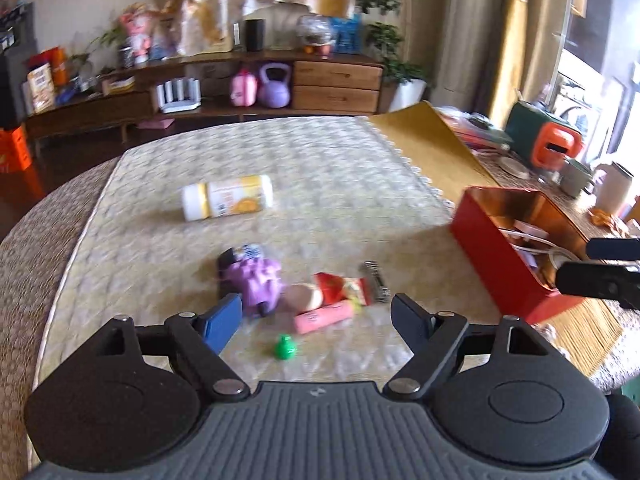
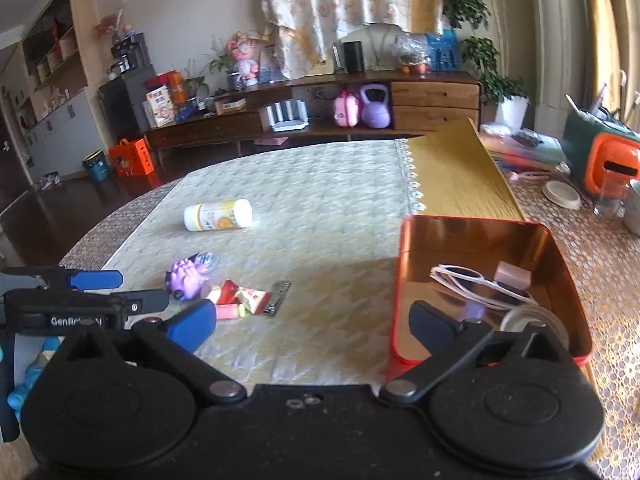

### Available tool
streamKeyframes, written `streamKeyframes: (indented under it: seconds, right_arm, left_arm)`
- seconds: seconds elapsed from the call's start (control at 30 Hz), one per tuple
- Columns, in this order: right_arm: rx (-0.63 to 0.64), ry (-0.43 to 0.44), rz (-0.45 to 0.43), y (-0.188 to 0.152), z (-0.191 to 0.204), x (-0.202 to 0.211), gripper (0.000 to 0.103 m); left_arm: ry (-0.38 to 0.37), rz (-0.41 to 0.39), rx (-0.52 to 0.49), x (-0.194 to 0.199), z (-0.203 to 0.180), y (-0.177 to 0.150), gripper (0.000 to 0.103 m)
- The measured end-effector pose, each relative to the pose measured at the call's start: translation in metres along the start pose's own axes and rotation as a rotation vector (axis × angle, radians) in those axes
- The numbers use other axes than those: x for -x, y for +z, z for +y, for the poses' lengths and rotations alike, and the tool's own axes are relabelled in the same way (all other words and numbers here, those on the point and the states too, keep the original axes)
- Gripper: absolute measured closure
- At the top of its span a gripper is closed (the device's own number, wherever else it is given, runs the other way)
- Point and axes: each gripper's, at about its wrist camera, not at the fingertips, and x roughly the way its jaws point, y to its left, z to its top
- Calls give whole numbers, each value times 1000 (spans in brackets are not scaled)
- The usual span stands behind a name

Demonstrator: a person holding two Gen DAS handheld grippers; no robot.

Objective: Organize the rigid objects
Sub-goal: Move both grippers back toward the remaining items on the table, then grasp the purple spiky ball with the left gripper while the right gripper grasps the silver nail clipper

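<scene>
The white plastic bottle with a yellow-orange label and pale yellow cap (image 2: 218, 215) lies on its side alone on the cream quilted table cover (image 1: 304, 168), well apart from the rest; its long axis runs roughly across both views, cap end to the left. It looks stiff, light and smooth, and as a cylinder it would likely roll, so a hold across the middle of the barrel, square to the axis, seems safest. Nearer the grippers sits a loose cluster: a soft-looking purple knobbly toy (image 1: 256, 280), a small pink block-shaped bar (image 1: 324, 317) lying slantwise, a red and yellow crinkly snack packet (image 1: 344, 286) and a slim metal nail clipper (image 2: 278, 298) pointing away toward the far edge. The clipper is thin and flat to the cloth, probably awkward to pinch; the pink bar should take a grip across its short side. A tiny green knob-like piece (image 1: 285, 347) rests just before the left gripper (image 1: 318, 316), whose fingers stand well apart with nothing between them, hovering over the cluster. To the right stands the open red metal tin with a coppery inside (image 2: 476, 236), holding a white cable, a pinkish block and a pale round item. The right gripper (image 2: 304, 326) is spread wide and empty, one finger over the tin's near corner.
</scene>
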Motion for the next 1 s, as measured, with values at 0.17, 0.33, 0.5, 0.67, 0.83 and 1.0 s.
streamKeyframes:
  seconds: [0.17, 0.33, 0.5, 0.67, 0.83, 1.0]
  right_arm:
    - [44, 17, 20, -2, 14, -13, 0]
    - [75, 7, 32, -2, 22, -30, 0]
    - [91, -11, 58, -1, 23, -51, 0]
    - [95, -19, 92, 1, 21, -75, 0]
    - [115, 1, 141, 1, 24, -98, 7]
    - [122, -6, 172, 3, 26, -120, 14]
  left_arm:
    - [28, -6, 21, -6, 12, -5, 21]
    - [54, -12, 21, -16, 18, -7, 21]
    - [90, -11, 37, -31, 25, -7, 21]
    - [109, 0, 65, -51, 34, -7, 21]
    - [127, 0, 38, -65, 36, -7, 21]
    - [135, 10, 47, -77, 40, -7, 21]
